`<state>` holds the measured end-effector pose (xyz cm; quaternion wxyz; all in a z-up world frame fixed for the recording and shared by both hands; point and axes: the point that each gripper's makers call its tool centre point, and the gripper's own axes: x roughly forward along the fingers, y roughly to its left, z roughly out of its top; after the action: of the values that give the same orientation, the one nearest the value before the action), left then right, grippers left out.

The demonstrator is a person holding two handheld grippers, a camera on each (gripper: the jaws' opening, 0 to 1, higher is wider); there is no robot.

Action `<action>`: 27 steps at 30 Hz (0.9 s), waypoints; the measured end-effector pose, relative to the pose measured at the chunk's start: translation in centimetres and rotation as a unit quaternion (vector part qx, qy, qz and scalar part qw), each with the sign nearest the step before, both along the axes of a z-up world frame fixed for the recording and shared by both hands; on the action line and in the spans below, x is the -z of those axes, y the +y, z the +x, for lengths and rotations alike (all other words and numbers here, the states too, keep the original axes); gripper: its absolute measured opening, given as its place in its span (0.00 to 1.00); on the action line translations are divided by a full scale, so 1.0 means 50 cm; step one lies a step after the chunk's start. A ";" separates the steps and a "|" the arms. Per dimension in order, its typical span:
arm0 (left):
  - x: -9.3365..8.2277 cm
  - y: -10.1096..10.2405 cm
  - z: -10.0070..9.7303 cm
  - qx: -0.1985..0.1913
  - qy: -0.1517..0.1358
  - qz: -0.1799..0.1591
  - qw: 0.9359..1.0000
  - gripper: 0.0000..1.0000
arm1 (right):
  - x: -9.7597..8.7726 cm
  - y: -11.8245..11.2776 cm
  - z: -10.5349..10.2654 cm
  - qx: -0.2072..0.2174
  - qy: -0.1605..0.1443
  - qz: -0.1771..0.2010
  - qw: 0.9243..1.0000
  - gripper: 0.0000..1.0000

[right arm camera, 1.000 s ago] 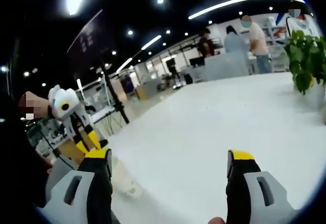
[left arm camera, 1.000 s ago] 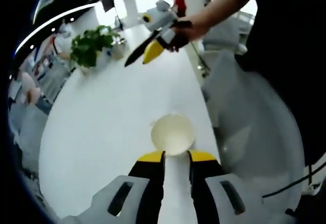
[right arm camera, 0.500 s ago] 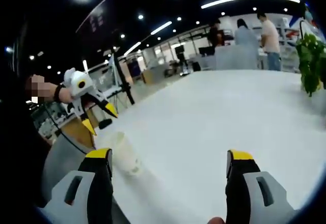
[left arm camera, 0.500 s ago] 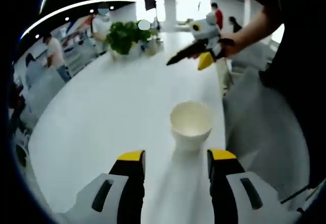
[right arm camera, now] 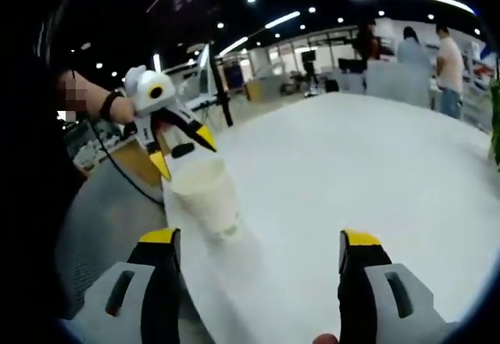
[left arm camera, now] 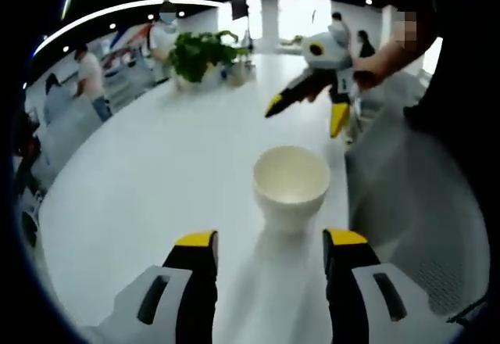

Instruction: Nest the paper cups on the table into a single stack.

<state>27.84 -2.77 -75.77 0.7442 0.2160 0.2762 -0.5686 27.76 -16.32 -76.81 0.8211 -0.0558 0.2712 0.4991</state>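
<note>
In the left gripper view the paper cup (left arm camera: 291, 184) looks larger and sits nearer the camera than half a second ago, and the right claw (left arm camera: 307, 111), which was farther up the tabletop (left arm camera: 156, 172) then, now hangs just beyond the cup's far rim. In the right gripper view the cup (right arm camera: 207, 196) has likewise come closer to that view's jaws, and the left claw (right arm camera: 183, 150), earlier off to the side of the cup, now sits just behind its rim.

The cup stands upright and mouth-up on the white tabletop near its edge, ahead of both claws and held by neither. Whether it is one cup or several nested together cannot be told.

The left claw (left arm camera: 269, 244) is released: its two yellow-tipped jaws stand wide apart low in its own view, with the cup ahead and roughly between their lines, not touching them. Seen from the right gripper view it is held by a hand (right arm camera: 117, 108) at the tabletop's edge, tips pointing down toward the cup and spread.

The right claw (right arm camera: 262, 242) is also released, jaws wide apart and nothing between them, the cup ahead toward its left jaw. Seen from the left gripper view, a hand (left arm camera: 371, 59) holds it tilted downward, its black-and-yellow jaws splayed.

A potted plant (left arm camera: 199, 53) stands at the tabletop's far end.
</note>
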 end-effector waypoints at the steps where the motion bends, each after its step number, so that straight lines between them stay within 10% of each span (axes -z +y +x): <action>1: 0.002 0.000 0.000 0.000 0.000 0.001 1.000 0.52 | 0.002 0.005 -0.002 -0.005 -0.001 -0.001 1.000 0.78; 27: 0.020 -0.045 -0.006 0.007 0.028 -0.028 0.999 0.46 | 0.034 0.137 -0.008 -0.182 -0.035 -0.057 0.981 0.48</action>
<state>27.52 -5.02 -76.77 0.7378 0.1811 0.2791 -0.5873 27.33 -9.44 -78.51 0.7213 -0.1684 0.2554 0.6214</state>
